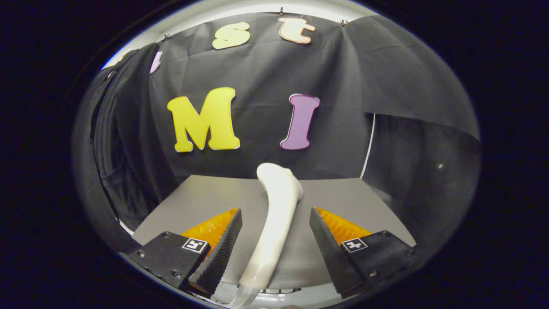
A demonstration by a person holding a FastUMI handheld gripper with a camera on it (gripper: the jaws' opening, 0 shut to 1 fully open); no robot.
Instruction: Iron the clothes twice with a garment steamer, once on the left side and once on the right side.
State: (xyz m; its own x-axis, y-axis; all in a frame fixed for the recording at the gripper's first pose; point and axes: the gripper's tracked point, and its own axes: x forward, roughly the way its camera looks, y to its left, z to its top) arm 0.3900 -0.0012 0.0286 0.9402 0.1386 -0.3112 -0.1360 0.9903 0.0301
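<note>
One hand-held gripper [274, 240], fingers spread wide, neither pad touching anything. Between them I see one steamer [276, 214]: a white, curved wand, handle running back toward me, head lifted just beyond the fingertips.

Handling, my judgement: hard moulded plastic, stiff, smooth enough to slip in a light pinch. Probably modest in weight, but head-heavy, so it may swing once lifted. A hose [244, 296], pale and half clear, leaves the handle's near end and will likely drag and twist against me. Best hold, I'd say: the straight middle of the handle, where both pads can seat squarely, well short of the head.

One bench [343, 201], grey, flat, matte, under the steamer and fingers. Whether the steamer rests on it or stands in a holder, I cannot tell.

Black cloth walls [257, 64] close behind the bench and on both sides.
</note>
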